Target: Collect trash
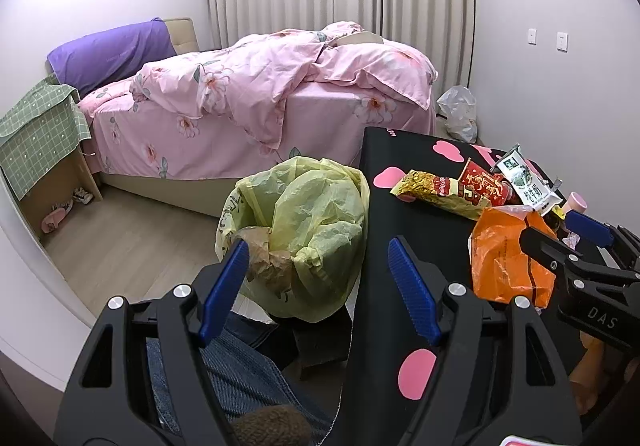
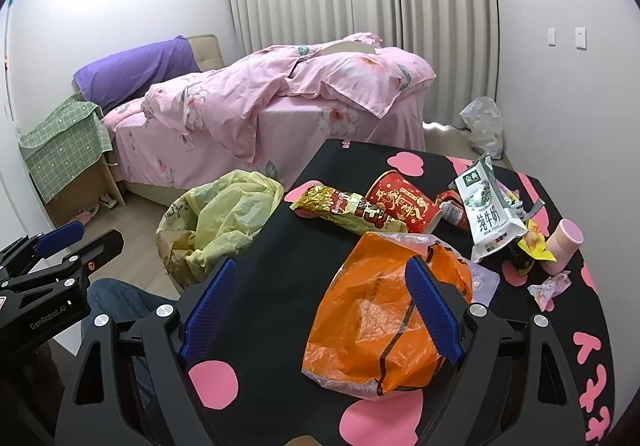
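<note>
- The right tongs (image 2: pixel 320 310) stand wide open with nothing gripped; the crumpled orange bag (image 2: pixel 384 322) lies on the black bench (image 2: pixel 280 266) with its left part between the blue pads, and the right pad (image 2: pixel 434 314) sits over its top.
- The left tongs (image 1: pixel 316 290) are open too and empty, hanging over the bench edge just beside the bin lined with a yellow bag (image 1: pixel 304 230), which stands on the floor to the left.
- The step in hand looks like a first pick of the orange bag. Shift right to centre it, come down, and close on a bunched fold rather than a loose flap, since thin film is likely to slip.
- Lift straight up before swinging left, so the bag does not drag the gold wrapper (image 2: pixel 340 208), the red cup (image 2: pixel 404 206) or the milk carton (image 2: pixel 486 214) behind it.
- The left tongs could hold the liner mouth open; it looks slumped inward.
- Release only once the bag is well over the opening.
</note>
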